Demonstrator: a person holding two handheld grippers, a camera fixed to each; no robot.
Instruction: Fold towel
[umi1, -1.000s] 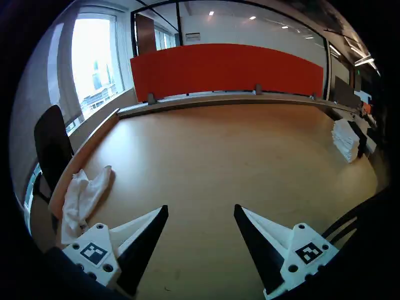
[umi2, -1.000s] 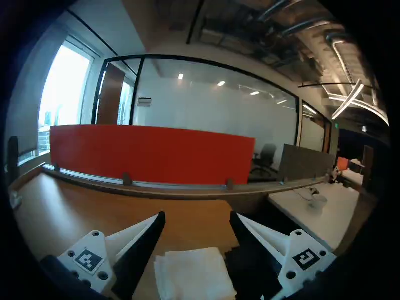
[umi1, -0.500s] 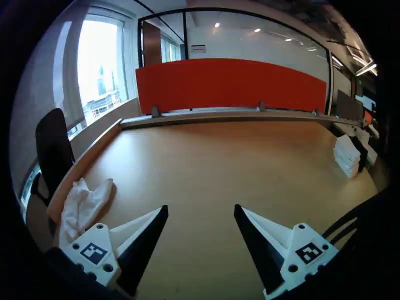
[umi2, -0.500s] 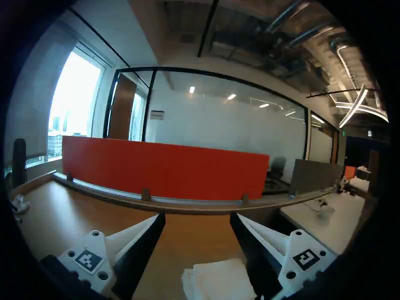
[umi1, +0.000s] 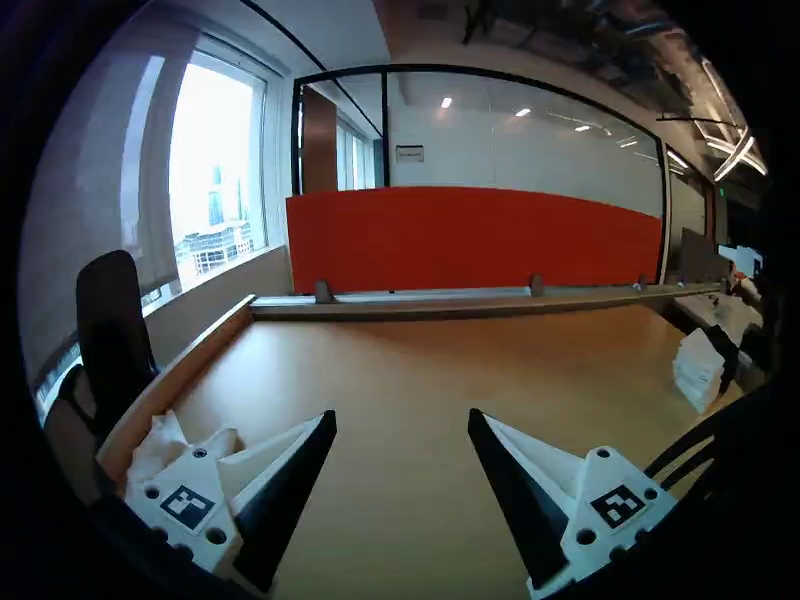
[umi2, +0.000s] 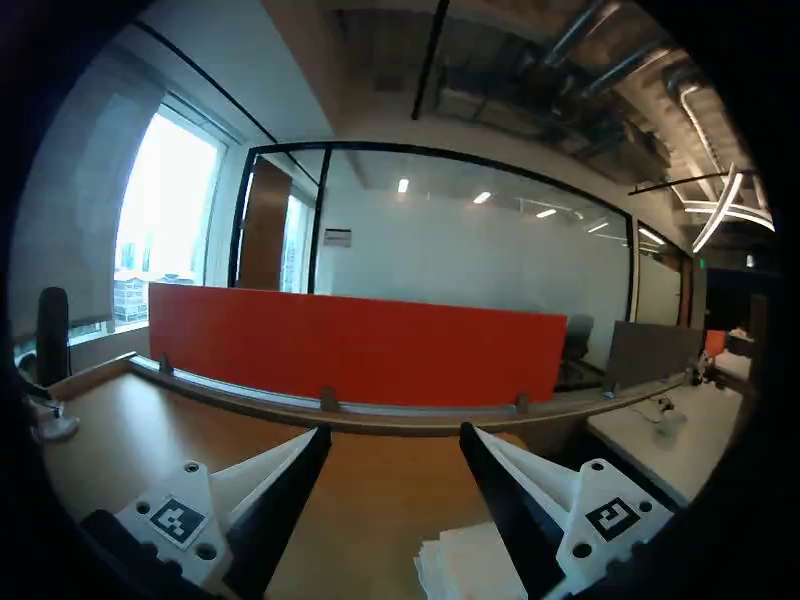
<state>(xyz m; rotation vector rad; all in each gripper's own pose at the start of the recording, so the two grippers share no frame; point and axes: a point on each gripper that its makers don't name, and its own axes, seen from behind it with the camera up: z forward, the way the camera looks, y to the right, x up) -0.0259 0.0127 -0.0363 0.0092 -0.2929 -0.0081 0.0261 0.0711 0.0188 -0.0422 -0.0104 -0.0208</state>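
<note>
While both grippers hover empty above the long tan wooden surface (umi1: 430, 380), the crumpled white cloth towel (umi1: 158, 448) lies at its left edge, close beside the left gripper (umi1: 400, 415), whose jaws stand wide apart. The right gripper (umi2: 393, 428), jaws likewise spread, sits over a stack of folded white towels (umi2: 465, 570). The step in hand looks like fetching the next towel. That calls for swinging the left gripper onto the crumpled towel and pinching an edge.
</note>
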